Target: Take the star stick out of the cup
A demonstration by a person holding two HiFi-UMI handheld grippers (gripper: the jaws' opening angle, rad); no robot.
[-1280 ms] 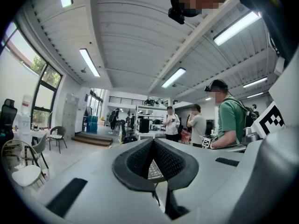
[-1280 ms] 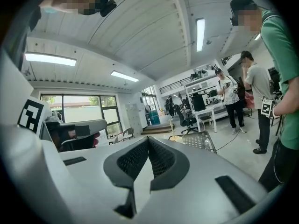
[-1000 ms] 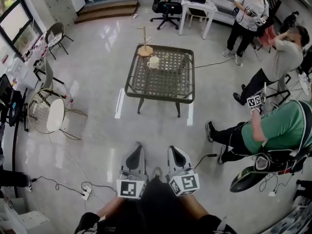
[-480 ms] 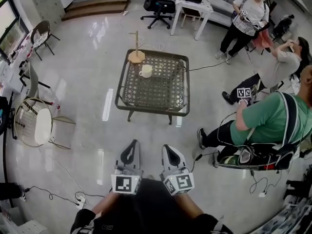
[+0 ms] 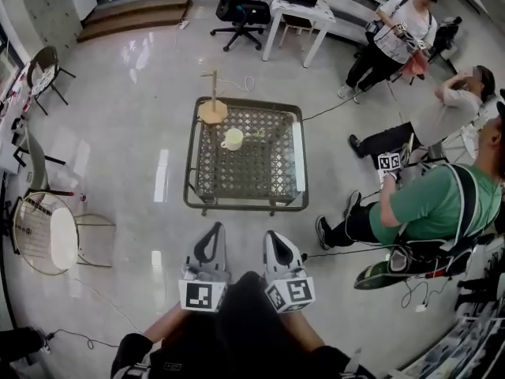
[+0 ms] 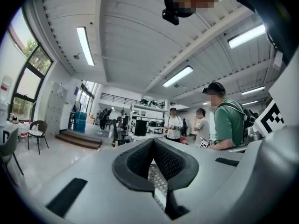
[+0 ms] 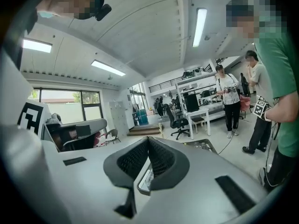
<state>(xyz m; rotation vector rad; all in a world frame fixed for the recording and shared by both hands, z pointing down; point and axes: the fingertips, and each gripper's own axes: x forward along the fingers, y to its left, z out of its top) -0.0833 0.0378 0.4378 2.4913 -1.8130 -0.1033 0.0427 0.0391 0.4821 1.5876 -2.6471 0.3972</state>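
Left gripper (image 5: 211,229) and right gripper (image 5: 276,235): the grey moulded jaws are pressed together with nothing between them, held side by side as before. Well ahead stands a square table (image 5: 246,205) with a dark frame and woven lattice top, on a glossy pale floor (image 5: 134,140). A white cup (image 5: 232,140) sits near the table's far-left corner, beside a wooden peg stand (image 5: 212,109). The star stick is too small to make out. The table is nearer than a second ago.

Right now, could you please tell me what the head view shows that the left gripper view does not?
Only the head view shows the whole table, with the cup and a wooden stand on it, and the right gripper. Only the left gripper view shows the left gripper close up, jaws shut on nothing, and the ceiling lights. Both show the person in green.
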